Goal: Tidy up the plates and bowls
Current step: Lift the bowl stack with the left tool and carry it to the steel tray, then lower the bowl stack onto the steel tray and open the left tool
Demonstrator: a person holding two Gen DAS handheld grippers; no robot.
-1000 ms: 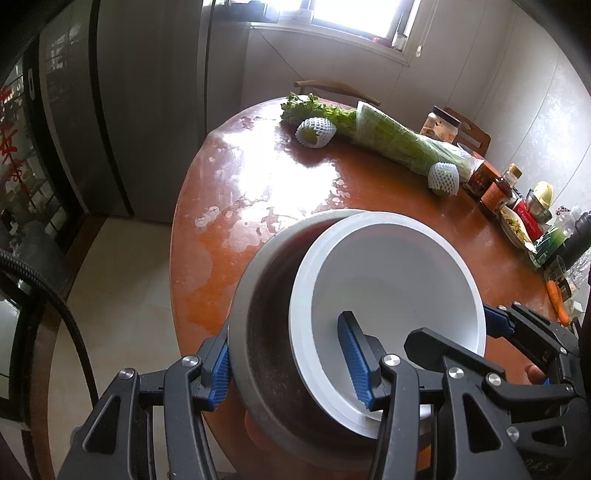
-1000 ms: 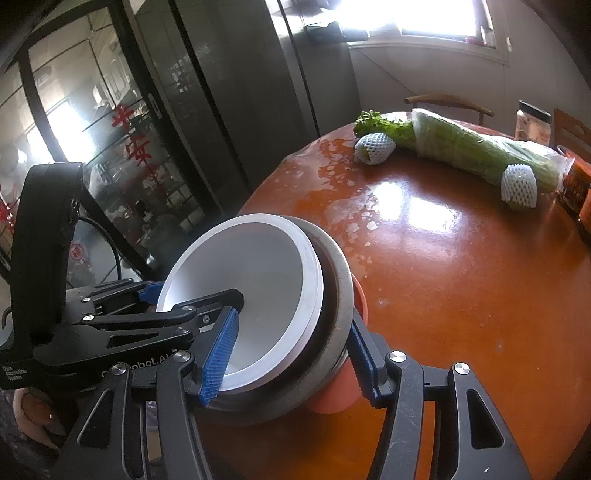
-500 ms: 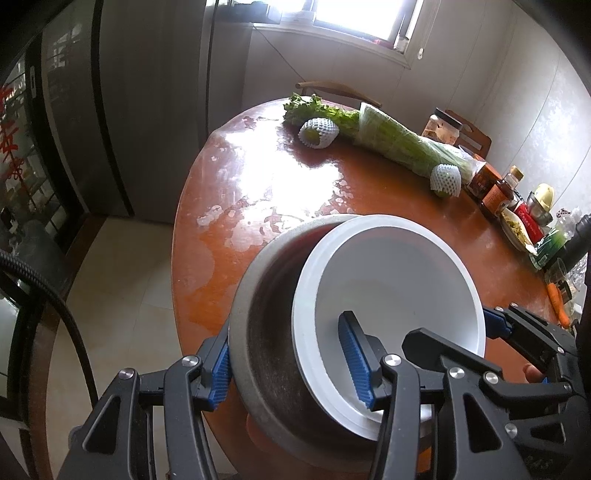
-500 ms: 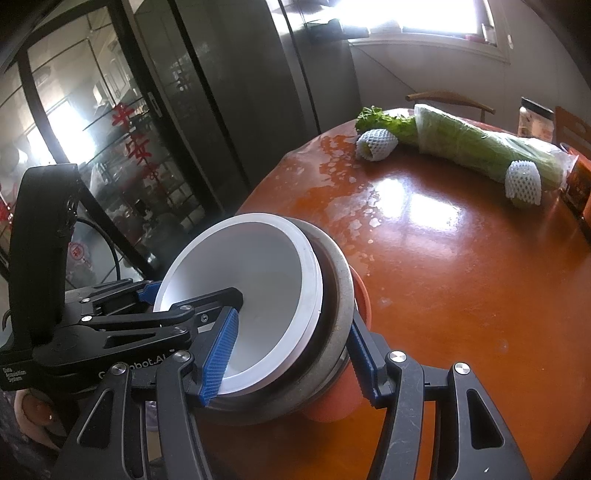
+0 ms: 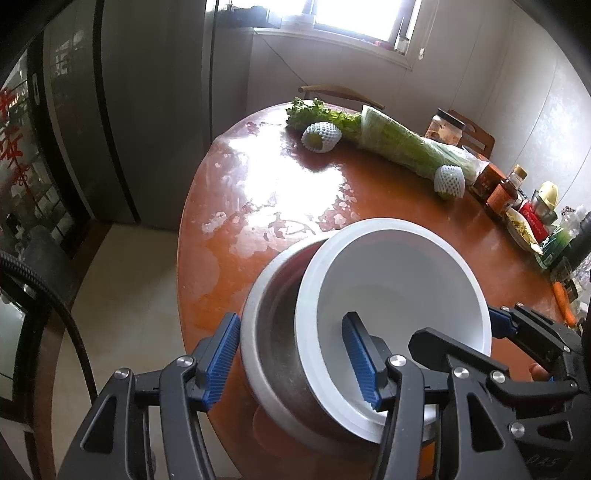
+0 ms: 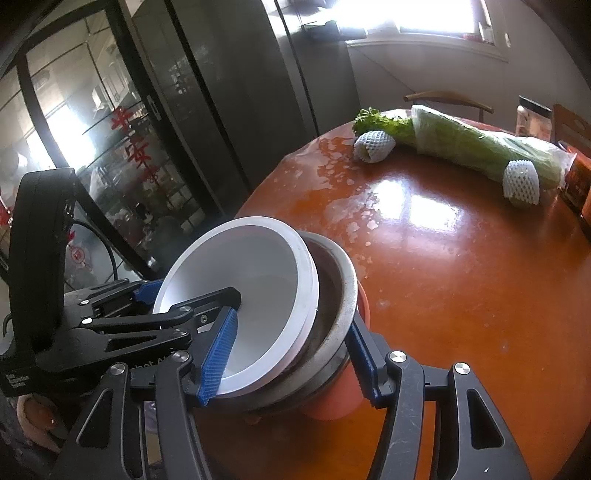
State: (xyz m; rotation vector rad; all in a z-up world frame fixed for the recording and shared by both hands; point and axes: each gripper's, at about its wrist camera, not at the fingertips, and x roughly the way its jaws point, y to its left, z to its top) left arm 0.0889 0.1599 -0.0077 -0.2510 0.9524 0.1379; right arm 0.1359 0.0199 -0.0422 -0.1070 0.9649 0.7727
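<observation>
The orange bowl [image 6: 341,400] at the bottom of the stack shows only as a sliver under the metal bowl [image 6: 332,306]; in the left wrist view it is almost wholly covered. The white bowl [image 5: 399,291] hides most of the metal bowl's inside. Whether the left gripper [image 5: 291,354]'s outer pad [image 5: 221,356] touches the metal wall cannot be told. The right gripper [image 6: 291,354]'s far pad [image 6: 364,360] is partly hidden behind the metal rim. The bottles and jars [image 5: 532,206] at the table [image 5: 369,192]'s right edge are too small to read, and the window [image 6: 436,18] is blown out. The carrot [image 5: 563,301] is half cut off.
</observation>
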